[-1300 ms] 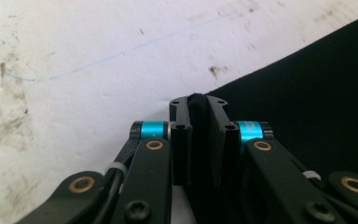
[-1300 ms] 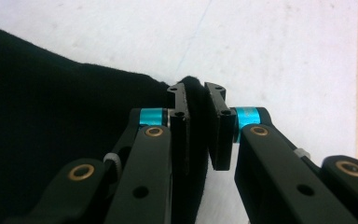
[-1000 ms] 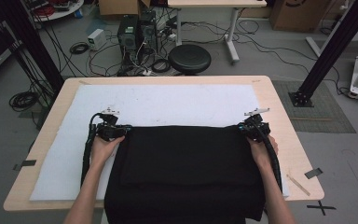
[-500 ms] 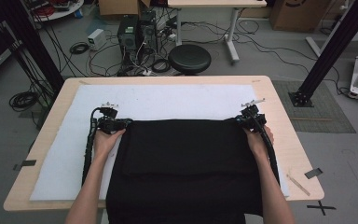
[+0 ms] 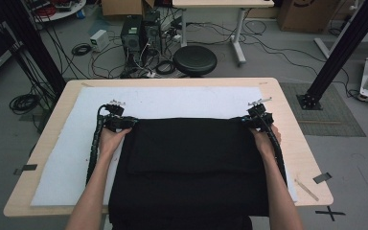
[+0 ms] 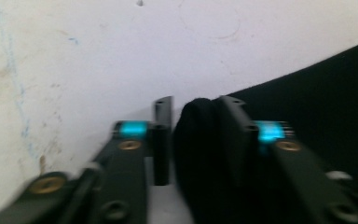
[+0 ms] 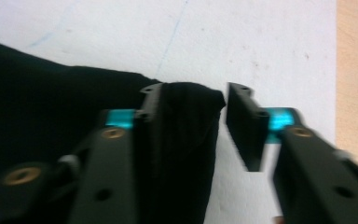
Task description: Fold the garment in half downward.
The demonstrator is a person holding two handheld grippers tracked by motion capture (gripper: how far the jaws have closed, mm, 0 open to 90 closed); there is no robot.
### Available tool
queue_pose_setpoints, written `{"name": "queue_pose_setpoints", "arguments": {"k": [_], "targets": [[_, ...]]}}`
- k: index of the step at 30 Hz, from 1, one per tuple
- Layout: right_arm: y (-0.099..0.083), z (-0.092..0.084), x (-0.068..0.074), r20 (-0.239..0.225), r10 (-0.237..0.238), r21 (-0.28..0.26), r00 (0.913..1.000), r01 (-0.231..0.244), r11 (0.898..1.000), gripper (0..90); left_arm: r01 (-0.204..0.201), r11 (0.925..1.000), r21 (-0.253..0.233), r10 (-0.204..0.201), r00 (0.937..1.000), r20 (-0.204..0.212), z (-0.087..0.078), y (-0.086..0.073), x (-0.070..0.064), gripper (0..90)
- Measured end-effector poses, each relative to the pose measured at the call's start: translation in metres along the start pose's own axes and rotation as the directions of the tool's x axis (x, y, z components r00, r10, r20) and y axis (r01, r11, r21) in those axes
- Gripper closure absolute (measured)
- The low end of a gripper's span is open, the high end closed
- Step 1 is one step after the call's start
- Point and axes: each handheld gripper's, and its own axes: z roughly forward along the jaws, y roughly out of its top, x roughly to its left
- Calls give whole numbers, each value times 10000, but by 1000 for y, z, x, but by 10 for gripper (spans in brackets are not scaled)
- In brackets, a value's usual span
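Black cloth lies folded on the white mat, far corners between the jaws. Left gripper and right gripper have just been opening, pads now off the fabric. Best withdraw level and outward, not dragging the fold.

- We see a plain black cloth.
- We see a white sheet with faint blue marks.
- We see a light wooden table.
- We see black grippers lit turquoise.
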Motion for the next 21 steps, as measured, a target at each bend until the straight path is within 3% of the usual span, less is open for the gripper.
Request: {"name": "queue_pose_setpoints", "arguments": {"k": [1,2,3,4,6,9,10,16,18,21], "targets": [[-1,-4,-1,-310,230,-118,9993,-234,9997,495,-137,9999,-6,137,9999,34,-3,-1,-2,515],[-1,-4,-1,-310,230,-118,9993,-234,9997,495,-137,9999,-6,137,9999,34,-3,-1,-2,511],[-1,-9,-1,-716,492,-162,9962,-505,9986,478,-332,9994,-111,333,9994,60,-8,-2,-6,511],[-3,-19,0,-975,527,-513,9938,-579,9970,468,-428,9990,-136,430,9990,124,-11,-3,-9,492],[-7,-29,2,-1268,558,-776,9904,-660,9948,452,-649,9977,-221,655,9974,284,-17,-5,-14,482],[-8,-33,3,-1466,494,-824,9880,-619,9947,434,-649,9977,-221,655,9974,284,-17,-5,-14,480],[-18,-45,10,-1913,285,-829,9811,-451,9955,418,-1044,9939,-348,1064,9926,586,-34,-16,-24,479],[-43,-66,22,-2347,114,-1344,9720,-440,9900,385,-1133,9904,-788,1207,9880,967,-59,-31,-32,478],[-57,-75,26,-2576,62,-1582,9662,-485,9862,343,-1146,9892,-915,1244,9861,1101,-67,-38,-36,463],[-75,-83,29,-2602,-34,-1634,9655,-405,9857,278,-1399,9849,-1022,1518,9811,1201,-77,-48,-42,438]]}}
